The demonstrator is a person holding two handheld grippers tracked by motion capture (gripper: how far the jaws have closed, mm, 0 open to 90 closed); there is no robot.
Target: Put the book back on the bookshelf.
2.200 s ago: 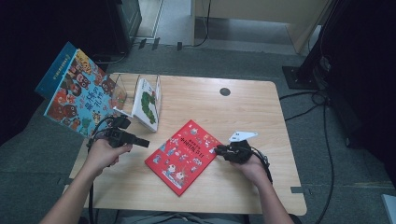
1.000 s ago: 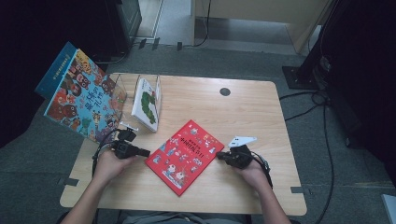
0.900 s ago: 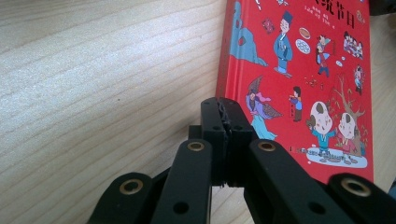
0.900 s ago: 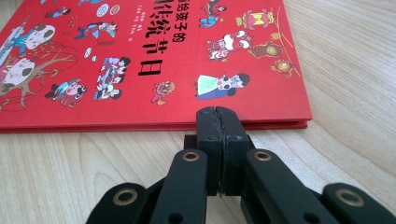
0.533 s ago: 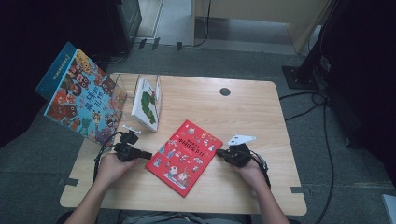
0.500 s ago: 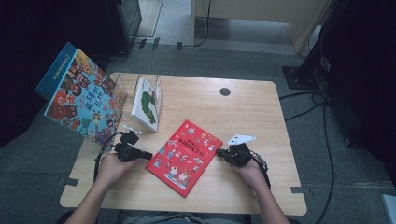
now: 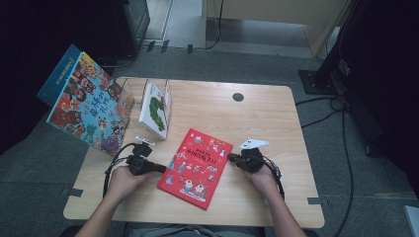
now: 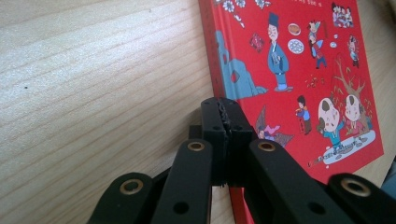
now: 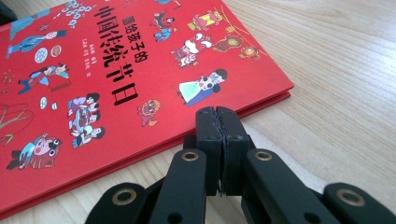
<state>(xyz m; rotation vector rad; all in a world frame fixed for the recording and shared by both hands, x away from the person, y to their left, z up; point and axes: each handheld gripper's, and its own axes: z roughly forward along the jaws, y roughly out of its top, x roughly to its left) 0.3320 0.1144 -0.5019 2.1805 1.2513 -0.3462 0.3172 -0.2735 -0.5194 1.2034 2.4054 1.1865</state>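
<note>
A red picture book point(image 7: 196, 167) lies flat on the wooden table point(image 7: 267, 123), turned at an angle. My left gripper point(image 7: 162, 168) is shut and empty, its tip at the book's left edge. In the left gripper view the closed jaws of the left gripper point(image 8: 225, 108) meet the spine of the red book point(image 8: 299, 60). My right gripper point(image 7: 230, 158) is shut and empty too, its tip at the book's right edge. The right gripper view has the right gripper point(image 9: 219, 114) at the lower edge of the red cover point(image 9: 93, 79).
A clear book stand point(image 7: 165, 89) at the table's back left holds a white book with a green picture point(image 7: 154, 108). A large colourful book point(image 7: 84, 101) leans off the table's left edge. A dark round hole point(image 7: 237, 97) sits in the tabletop.
The left hand came nearer and right, bringing its gripper tip to the book's left edge. The right hand has hardly moved.
</note>
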